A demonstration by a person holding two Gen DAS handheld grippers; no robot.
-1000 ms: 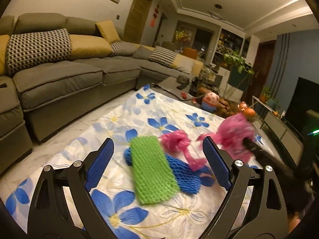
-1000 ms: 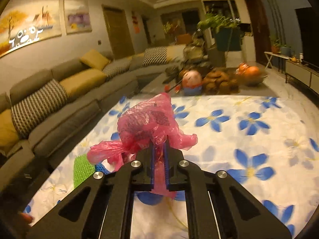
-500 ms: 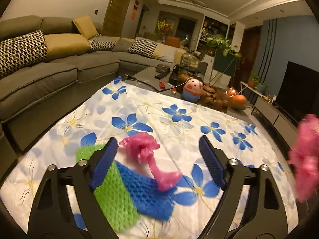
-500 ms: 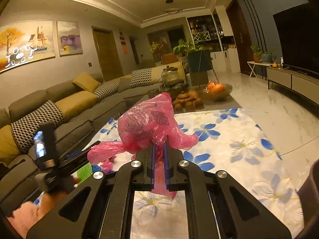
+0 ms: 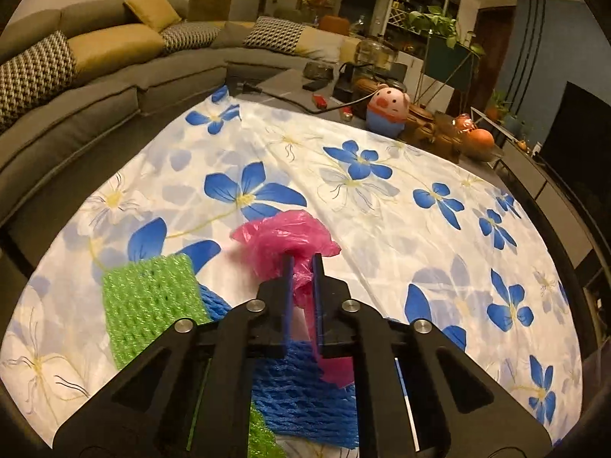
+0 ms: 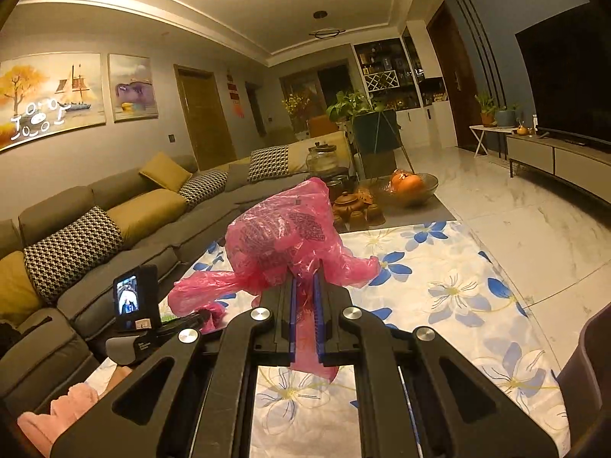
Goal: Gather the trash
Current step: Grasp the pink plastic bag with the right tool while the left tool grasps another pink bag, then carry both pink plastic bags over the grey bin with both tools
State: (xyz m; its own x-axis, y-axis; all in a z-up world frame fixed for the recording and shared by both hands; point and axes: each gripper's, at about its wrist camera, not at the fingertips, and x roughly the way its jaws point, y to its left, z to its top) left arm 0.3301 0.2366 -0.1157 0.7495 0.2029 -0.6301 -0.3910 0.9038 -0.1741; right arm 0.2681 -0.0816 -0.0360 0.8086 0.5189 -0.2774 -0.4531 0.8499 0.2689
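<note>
Now both grippers, left [image 5: 303,263] & right [image 6: 305,280], pinch pink bags [image 5: 284,238] [image 6: 282,229].

White cloth with blue flowers [image 5: 382,206] covers the table. Past the cloth's far edge: pig-faced egg toy [image 5: 387,111], black cable [image 5: 290,100], brown teapot set [image 6: 353,206], glass bowl of oranges [image 6: 406,185]. Grey sectional sofa [image 6: 126,225] left of the cloth, with yellow cushions [image 6: 166,171] and black-and-white patterned pillows [image 6: 72,252]. Paintings [image 6: 49,95] on the wall above the sofa. Potted plant [image 6: 362,114] behind the teapot set. TV [image 6: 569,76] and low cabinet [image 6: 553,156] right of the cloth.
</note>
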